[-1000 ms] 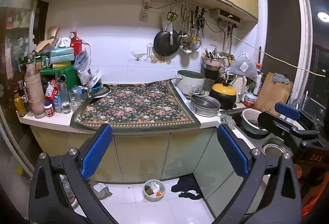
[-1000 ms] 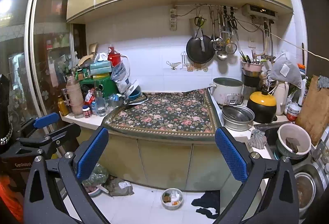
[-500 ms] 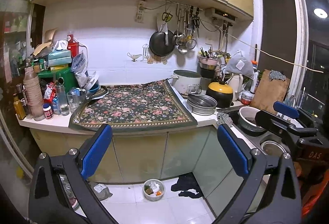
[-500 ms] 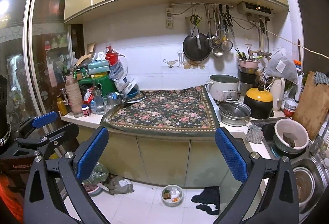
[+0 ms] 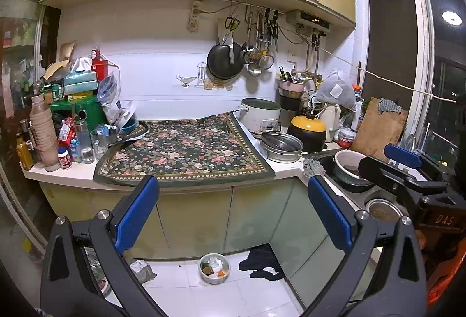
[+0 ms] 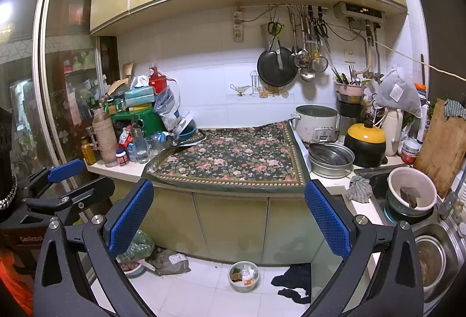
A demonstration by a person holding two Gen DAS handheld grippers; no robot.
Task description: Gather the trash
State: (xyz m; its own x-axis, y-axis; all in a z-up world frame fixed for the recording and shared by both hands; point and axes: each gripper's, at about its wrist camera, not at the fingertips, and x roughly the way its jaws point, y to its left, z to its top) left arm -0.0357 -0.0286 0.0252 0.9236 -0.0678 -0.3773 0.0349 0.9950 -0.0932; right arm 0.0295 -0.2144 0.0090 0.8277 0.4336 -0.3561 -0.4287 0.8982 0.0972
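Observation:
My left gripper (image 5: 233,215) is open and empty, held well back from a kitchen counter. My right gripper (image 6: 228,218) is open and empty too, and shows at the right of the left wrist view (image 5: 407,168). On the white floor below stand a clear bowl of scraps (image 5: 214,268), also in the right wrist view (image 6: 244,276), a crumpled grey bag (image 5: 142,270), also in the right wrist view (image 6: 170,261), a green plastic bag (image 6: 139,245) and a dark cloth (image 5: 263,264).
A floral cloth (image 5: 186,151) covers the counter. Bottles, jars and boxes (image 5: 64,124) crowd its left end. A rice cooker (image 5: 259,116), metal pan (image 5: 281,146) and yellow-lidded pot (image 5: 308,132) stand at right. A sink (image 6: 431,253) with bowls lies far right.
Both views have tilted slightly upward, so the counter and floor sit a little lower in the frames. Both grippers stay open and empty.

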